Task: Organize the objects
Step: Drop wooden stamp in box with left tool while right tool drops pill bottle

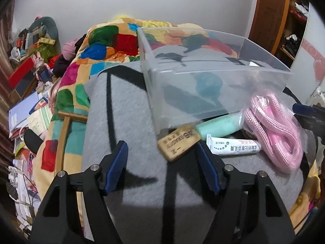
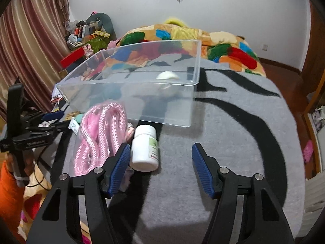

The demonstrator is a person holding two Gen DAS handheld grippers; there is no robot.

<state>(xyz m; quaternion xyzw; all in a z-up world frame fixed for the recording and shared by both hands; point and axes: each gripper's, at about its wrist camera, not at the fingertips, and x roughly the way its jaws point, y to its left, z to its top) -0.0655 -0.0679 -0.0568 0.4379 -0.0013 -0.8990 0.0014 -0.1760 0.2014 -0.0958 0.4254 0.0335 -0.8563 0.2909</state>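
Note:
A clear plastic bin (image 1: 213,93) (image 2: 132,93) stands on a grey and black blanket (image 1: 132,122). In front of it lie a wooden tag (image 1: 178,144), a mint green tube (image 1: 219,125), a white ointment tube (image 1: 233,145) and a bagged pink rope (image 1: 272,130) (image 2: 101,134). A white pill bottle (image 2: 145,148) lies beside the rope. A pale round object (image 2: 167,76) and a teal one (image 1: 208,83) sit in the bin. My left gripper (image 1: 162,162) is open and empty, just short of the wooden tag. My right gripper (image 2: 160,162) is open and empty, its left finger beside the bottle.
A colourful patchwork quilt (image 1: 113,44) is heaped behind the bin. A cluttered desk and shelf (image 1: 30,46) stand at the left, with papers (image 1: 24,113) below. A wooden stick (image 1: 63,134) lies at the bed's left edge. A wooden door (image 1: 270,16) is at the right.

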